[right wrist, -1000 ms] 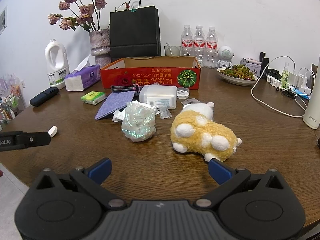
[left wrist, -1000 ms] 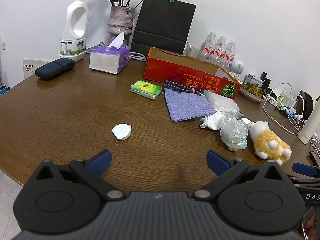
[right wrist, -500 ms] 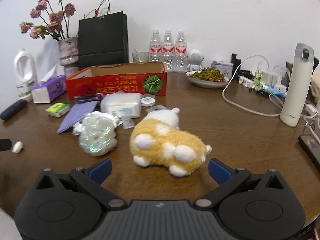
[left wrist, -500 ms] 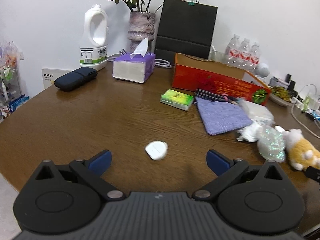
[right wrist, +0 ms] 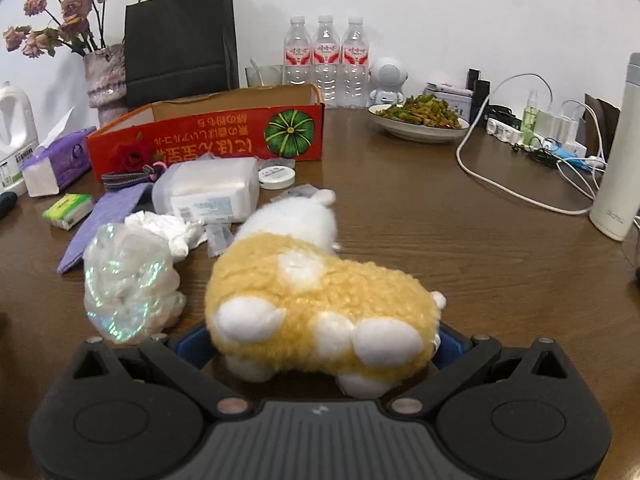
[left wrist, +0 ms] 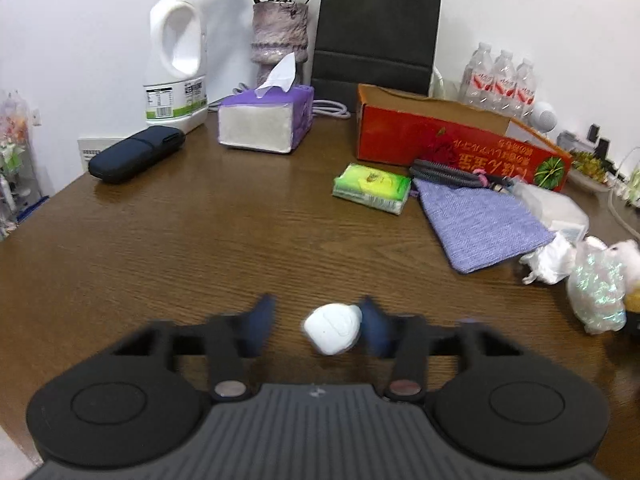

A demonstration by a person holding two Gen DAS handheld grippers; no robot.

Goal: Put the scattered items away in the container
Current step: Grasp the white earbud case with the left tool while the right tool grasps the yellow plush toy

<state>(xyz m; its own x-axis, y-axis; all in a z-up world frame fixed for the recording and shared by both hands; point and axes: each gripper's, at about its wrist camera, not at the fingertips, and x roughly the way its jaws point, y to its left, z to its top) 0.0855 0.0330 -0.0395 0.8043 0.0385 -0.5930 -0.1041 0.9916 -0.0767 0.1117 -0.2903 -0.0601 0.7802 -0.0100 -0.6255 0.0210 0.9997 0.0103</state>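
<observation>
In the left wrist view a small white plastic piece [left wrist: 332, 329] lies on the brown table between my left gripper's [left wrist: 318, 326] blurred blue fingers; the right finger touches it, a gap stays on the left. In the right wrist view the yellow and white plush toy [right wrist: 320, 304] lies between the wide-open fingers of my right gripper [right wrist: 316, 340]. The red cardboard box [right wrist: 208, 136] stands open behind, also in the left wrist view [left wrist: 456, 144]. In front of it lie a green tissue pack [left wrist: 372, 188], a purple cloth pouch [left wrist: 480, 224], a crumpled tissue [right wrist: 164, 228], an iridescent bag [right wrist: 128, 280] and a clear wipes pack [right wrist: 208, 192].
A tissue box [left wrist: 266, 120], a white jug [left wrist: 176, 60], a dark case [left wrist: 136, 154], a vase [left wrist: 280, 36] and a black paper bag [left wrist: 376, 32] stand at the back left. Water bottles [right wrist: 326, 60], a food plate [right wrist: 418, 120], cables [right wrist: 520, 184] and a white flask [right wrist: 618, 152] are at the right.
My left gripper has moved up to the white piece and its fingers have closed in around it. My right gripper has advanced so the plush toy sits between its fingers.
</observation>
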